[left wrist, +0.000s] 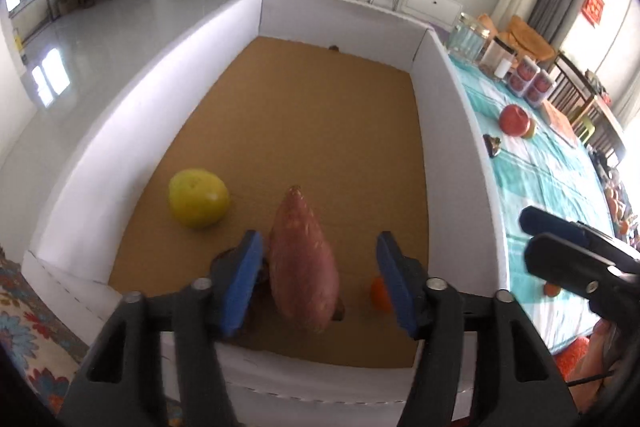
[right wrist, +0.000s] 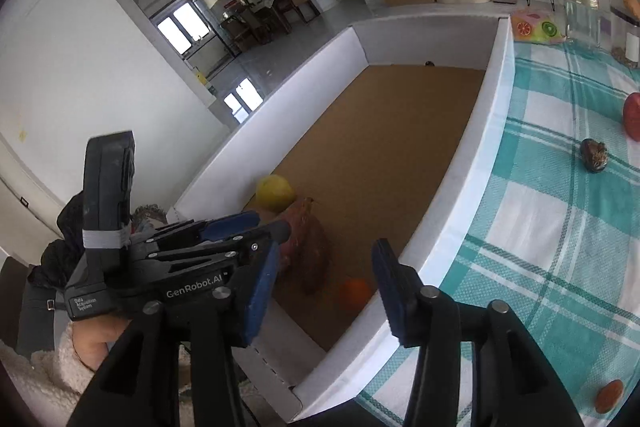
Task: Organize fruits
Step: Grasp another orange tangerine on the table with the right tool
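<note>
The white-walled cardboard box with brown floor [left wrist: 452,99] holds a reddish tapered sweet potato [left wrist: 304,259] between the released left gripper [left wrist: 318,279], a yellow round fruit [left wrist: 199,197] ahead-left, and a small orange [left wrist: 379,294]. Only the right gripper [right wrist: 326,291], jaws spread, shows a dark, possibly shrivelled fruit [right wrist: 595,155] on the checked cloth.

Right gripper [right wrist: 324,291] open over box [right wrist: 460,211], sweet potato [right wrist: 308,247] w/ orange [right wrist: 354,293] inside

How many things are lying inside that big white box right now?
3: a yellow fruit near the left wall, a sweet potato between the left gripper's open fingers, a small orange right. More may be hidden.
</note>
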Demonstrator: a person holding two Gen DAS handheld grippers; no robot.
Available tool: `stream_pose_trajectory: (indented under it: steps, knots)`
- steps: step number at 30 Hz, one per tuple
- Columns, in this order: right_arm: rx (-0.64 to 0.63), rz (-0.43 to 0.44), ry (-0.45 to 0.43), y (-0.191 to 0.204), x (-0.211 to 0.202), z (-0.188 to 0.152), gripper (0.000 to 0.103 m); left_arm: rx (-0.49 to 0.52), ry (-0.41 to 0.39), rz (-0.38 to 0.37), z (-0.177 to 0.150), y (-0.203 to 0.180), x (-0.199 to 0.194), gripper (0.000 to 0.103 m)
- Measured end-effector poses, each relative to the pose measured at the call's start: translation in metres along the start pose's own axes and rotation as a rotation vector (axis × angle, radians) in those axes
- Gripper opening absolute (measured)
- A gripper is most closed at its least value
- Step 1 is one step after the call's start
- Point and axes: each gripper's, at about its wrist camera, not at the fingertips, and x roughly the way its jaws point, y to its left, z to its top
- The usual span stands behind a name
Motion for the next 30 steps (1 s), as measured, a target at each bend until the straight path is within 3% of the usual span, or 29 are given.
stream_pose_trajectory:
  steps: [1, 2, 5, 8, 11, 13, 18, 21, 23, 24, 25, 30]
  knots:
    - [-0.002, -0.029, -0.040, -0.008, -0.014, 0.003, 0.068, 0.007, -0.030, -0.003, 0.002, -0.005, -0.004, 0.086]
    - [-0.005, -0.062, -0.079, -0.016, -0.029, 0.004, 0.069, 0.019, -0.058, -0.013, 0.005, -0.011, -0.008, 0.088]
    - [0.038, -0.175, -0.178, -0.057, -0.076, -0.009, 0.069, 0.072, -0.088, -0.090, 0.009, -0.037, -0.014, 0.088]
    - [0.198, -0.290, -0.231, -0.124, -0.119, -0.048, 0.069, 0.142, -0.089, -0.203, 0.004, -0.071, -0.017, 0.088]
    - [0.427, -0.340, -0.152, -0.193, -0.146, -0.100, 0.069, 0.237, -0.078, -0.280, -0.007, -0.106, -0.018, 0.090]
    - [0.461, -0.331, -0.047, -0.213, -0.145, -0.119, 0.068, 0.280, -0.056, -0.312, -0.014, -0.126, -0.015, 0.090]
    - [0.323, -0.304, 0.077, -0.191, -0.114, -0.130, 0.063, 0.329, 0.007, -0.384, -0.028, -0.158, -0.013, 0.090]
    - [0.271, -0.353, 0.112, -0.185, -0.093, -0.127, 0.062, 0.362, 0.000, -0.389, -0.034, -0.167, -0.022, 0.090]
    - [0.249, -0.389, 0.133, -0.186, -0.080, -0.127, 0.056, 0.365, -0.007, -0.383, -0.037, -0.165, -0.026, 0.090]
    - [0.229, -0.421, 0.136, -0.186, -0.077, -0.126, 0.047, 0.360, -0.006, -0.378, -0.038, -0.162, -0.026, 0.090]
    - [0.214, -0.455, 0.138, -0.187, -0.076, -0.125, 0.031, 0.351, -0.002, -0.372, -0.037, -0.162, -0.024, 0.090]
    - [0.287, -0.485, 0.081, -0.215, -0.090, -0.117, 0.031, 0.312, 0.058, -0.358, -0.040, -0.161, 0.000, 0.090]
